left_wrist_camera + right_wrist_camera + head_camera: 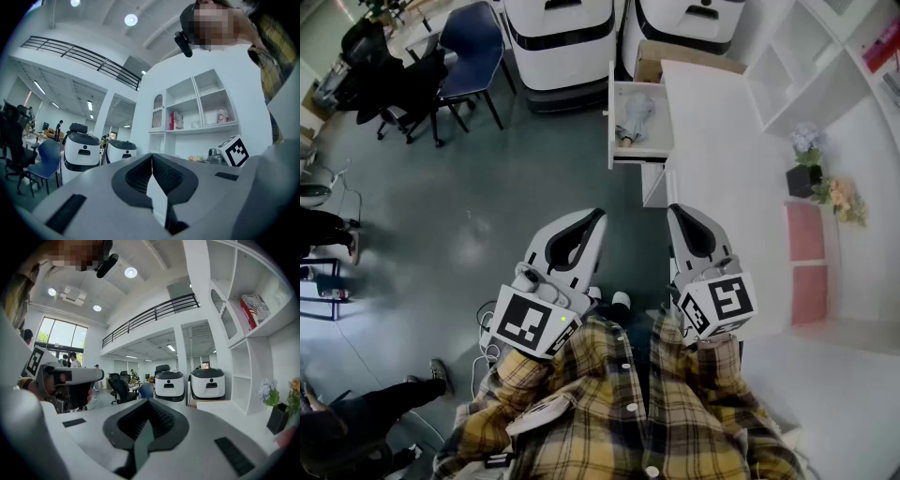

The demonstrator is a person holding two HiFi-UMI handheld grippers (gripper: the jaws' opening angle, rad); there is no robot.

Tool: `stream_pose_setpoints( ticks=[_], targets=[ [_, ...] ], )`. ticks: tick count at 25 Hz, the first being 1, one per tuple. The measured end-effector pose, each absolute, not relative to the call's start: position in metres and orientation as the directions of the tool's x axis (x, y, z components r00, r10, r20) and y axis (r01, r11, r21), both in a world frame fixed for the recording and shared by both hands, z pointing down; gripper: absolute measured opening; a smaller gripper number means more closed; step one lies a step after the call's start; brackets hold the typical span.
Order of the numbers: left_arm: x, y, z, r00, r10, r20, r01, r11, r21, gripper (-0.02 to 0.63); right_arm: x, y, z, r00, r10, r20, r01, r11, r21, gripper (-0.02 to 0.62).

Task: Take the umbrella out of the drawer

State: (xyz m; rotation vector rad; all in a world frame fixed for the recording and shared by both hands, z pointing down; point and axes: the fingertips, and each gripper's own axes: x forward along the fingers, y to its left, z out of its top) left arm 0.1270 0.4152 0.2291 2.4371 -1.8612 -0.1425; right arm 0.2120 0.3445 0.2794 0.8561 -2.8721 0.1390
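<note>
The folded grey umbrella (635, 117) lies in the open white drawer (643, 153) at the far side. Its long axis runs near to far, with the tan handle end nearer. The left hand-held gripper (596, 217) and the right hand-held gripper (675, 212) are both pressed together and empty, well apart from the umbrella.

Drawer (659, 133) pulled out leftward from the counter (712, 159) — umbrella (636, 117) lying in it. Shelf (802, 70) right of the counter, flowers (814, 173) beside it. Machines (564, 42) behind the drawer; chair (473, 42) farther left. Left gripper (598, 216) and right gripper (673, 208) side by side — well apart from the drawer.
</note>
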Motion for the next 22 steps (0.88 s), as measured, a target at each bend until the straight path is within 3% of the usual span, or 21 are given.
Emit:
stream_pose_setpoints(
  ticks=[22],
  targets=[
    [0.154,0.412,0.245,0.195,-0.980,0.033,-0.976,-0.191,0.106,0.020,0.220,0.338,0.284,-0.884,-0.447,0.137,-0.458,0.886,-0.064,0.017]
  ],
)
